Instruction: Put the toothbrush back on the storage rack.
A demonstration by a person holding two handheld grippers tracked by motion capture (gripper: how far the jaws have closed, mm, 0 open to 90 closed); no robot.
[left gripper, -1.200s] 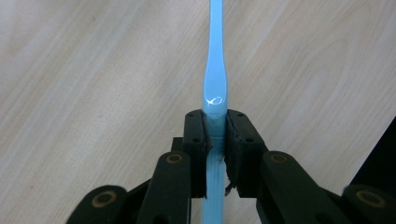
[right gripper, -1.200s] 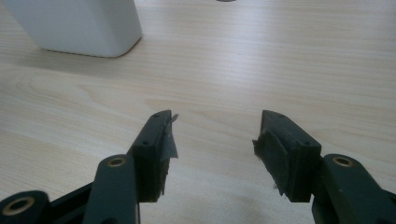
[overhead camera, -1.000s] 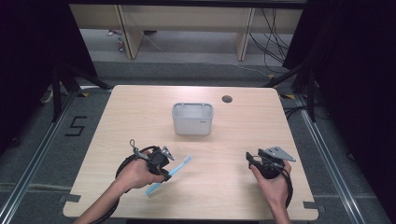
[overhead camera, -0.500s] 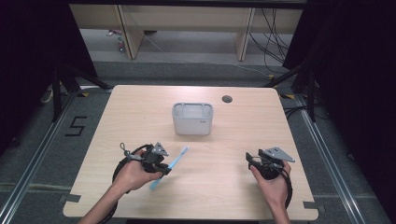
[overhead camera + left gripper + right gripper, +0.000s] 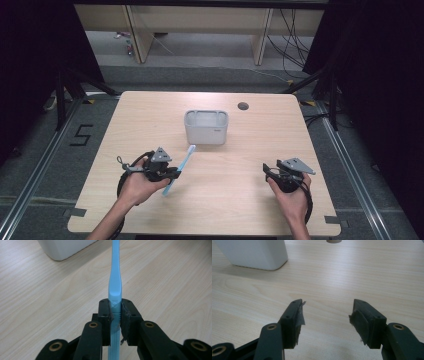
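A light blue toothbrush is pinched at its handle by my left gripper, which is shut on it at the table's front left. In the left gripper view the toothbrush runs straight up from between the two black pads, its far end pointing toward the white holder. That white holder, a box with compartments, stands at the table's middle. My right gripper rests at the front right, and its jaws stand open with bare wood between them.
A round cable hole lies behind the holder near the wooden table's far edge. The holder's corner is at upper left in the right gripper view. Dark frame legs and floor surround the table.
My left gripper has lifted the toothbrush's far end and swung it closer to the holder, moving slightly toward the table's middle. The right gripper has kept still.
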